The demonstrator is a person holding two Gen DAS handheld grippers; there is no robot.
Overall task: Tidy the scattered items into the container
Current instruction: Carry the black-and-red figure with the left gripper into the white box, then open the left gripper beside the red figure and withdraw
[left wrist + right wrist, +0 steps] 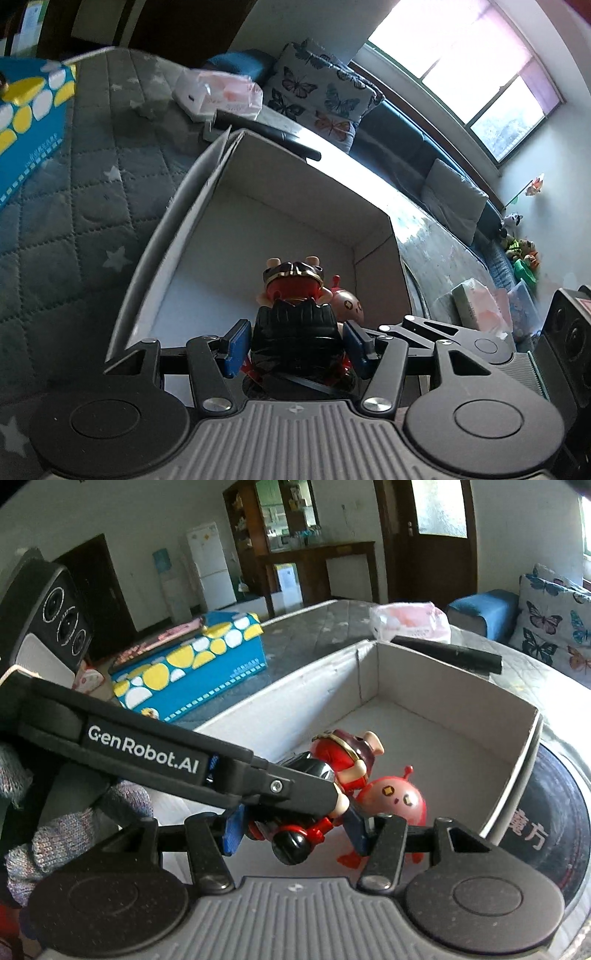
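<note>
Left wrist view looks straight down into the open white cardboard box (280,221) sitting on the grey quilted, star-printed mattress (85,184), and the left gripper (293,343) has its blue pads pressed against either side of a red-and-black toy figure with a dark, gold-trimmed cap (295,295), so it is closed on that figure and carrying it low inside the box walls. Just beside the figure, already lying on the box floor, is a round pink-red toy creature with small antennae (345,304); that one looks put away. From the right wrist view the same figure (332,764) hangs tilted over the box (443,701), the left gripper (332,794) reaching in across it, with the pink-red creature (395,797) touching or nearly touching it below. The right gripper (295,834) sits with its blue pads apart and the toys beyond them; it appears to grip nothing, its jaws moderately wide. My reading is that one item is stowed and a second is on the point of being let go. Outside the box I can see a black bar-shaped object (447,651) by the far rim, a pink-and-white plastic packet (410,622), and a blue carton with yellow and white spots (192,664); whether these count as scattered items still to tidy I cannot say.
</note>
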